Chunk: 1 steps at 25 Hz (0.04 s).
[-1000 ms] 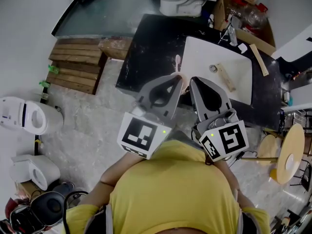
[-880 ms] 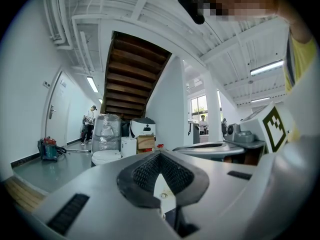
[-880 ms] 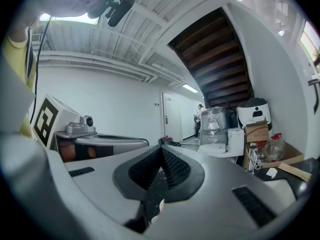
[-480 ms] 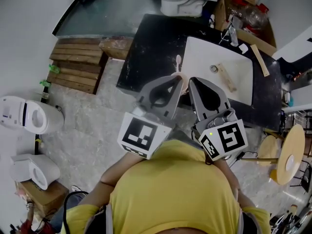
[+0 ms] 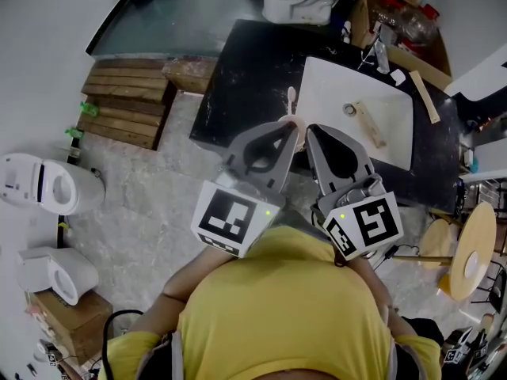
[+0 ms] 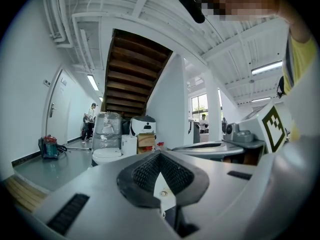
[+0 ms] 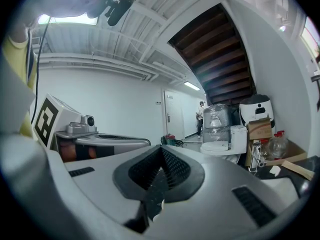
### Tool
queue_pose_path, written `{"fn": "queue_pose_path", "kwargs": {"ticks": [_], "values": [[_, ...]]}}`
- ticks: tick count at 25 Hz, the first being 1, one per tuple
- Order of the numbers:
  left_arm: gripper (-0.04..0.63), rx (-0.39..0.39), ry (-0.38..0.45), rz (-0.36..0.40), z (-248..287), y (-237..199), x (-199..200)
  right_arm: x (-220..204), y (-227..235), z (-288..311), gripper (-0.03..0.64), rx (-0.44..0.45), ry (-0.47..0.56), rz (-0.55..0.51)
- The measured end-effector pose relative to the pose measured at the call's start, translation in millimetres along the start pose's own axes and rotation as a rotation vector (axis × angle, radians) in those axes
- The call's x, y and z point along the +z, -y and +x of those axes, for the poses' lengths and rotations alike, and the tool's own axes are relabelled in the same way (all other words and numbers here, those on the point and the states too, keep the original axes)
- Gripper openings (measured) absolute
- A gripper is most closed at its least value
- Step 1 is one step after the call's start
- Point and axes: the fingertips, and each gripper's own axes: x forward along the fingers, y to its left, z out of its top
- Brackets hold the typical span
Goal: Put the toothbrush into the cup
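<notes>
Left gripper [image 5: 289, 127], right gripper [image 5: 312, 131]: level, abreast

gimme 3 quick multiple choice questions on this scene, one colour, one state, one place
1. The counter is: A black B red C green
2. The right gripper is: A wide open B shut, empty C half open
3. The wooden block lies: A on the counter B in the sink C in the right gripper
1 A: its top looks black. 2 B: its jaws meet with nothing between them. 3 B: it rests inside the white basin.
</notes>
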Motion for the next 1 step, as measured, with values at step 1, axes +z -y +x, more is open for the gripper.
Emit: {"fn": "queue_pose_path", "kwargs": {"ticks": [1], "values": [[0.009, -0.002, 0.002, 0.003, 0.7, 0.2, 0.4, -0.1, 0.3, 0.3, 0.017, 0.000, 0.000, 0.000]]}}
